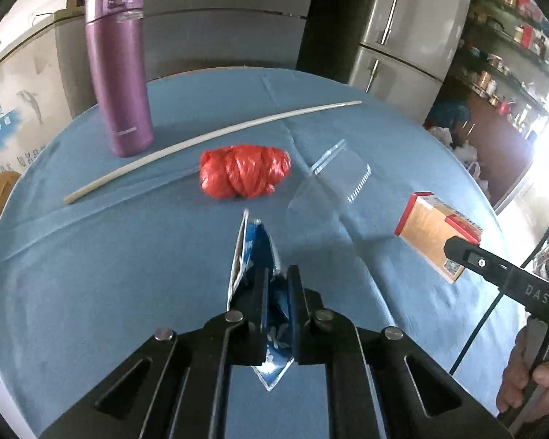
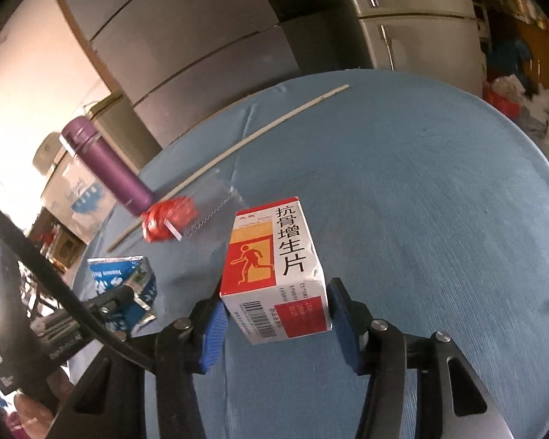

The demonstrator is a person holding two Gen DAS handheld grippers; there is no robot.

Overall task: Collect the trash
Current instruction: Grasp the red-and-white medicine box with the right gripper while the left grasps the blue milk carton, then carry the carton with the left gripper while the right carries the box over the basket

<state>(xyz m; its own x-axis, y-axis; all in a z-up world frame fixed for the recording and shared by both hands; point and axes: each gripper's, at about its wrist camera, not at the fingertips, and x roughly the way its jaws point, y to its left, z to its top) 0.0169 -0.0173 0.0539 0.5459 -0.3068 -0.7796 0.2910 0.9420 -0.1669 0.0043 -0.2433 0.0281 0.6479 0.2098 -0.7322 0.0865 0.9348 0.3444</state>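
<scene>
The left gripper is clamped on a crumpled blue foil wrapper, which juts forward from between its black fingers above the near edge of the round blue-clothed table. The right gripper has a white, red and orange cardboard medicine box between its blue pads; the box is raised above the cloth, the pads apparently pressing its sides. Toward the far edge lie a knotted red plastic bag, a clear plastic lid and a long white stick, beside an upright purple metal flask.
</scene>
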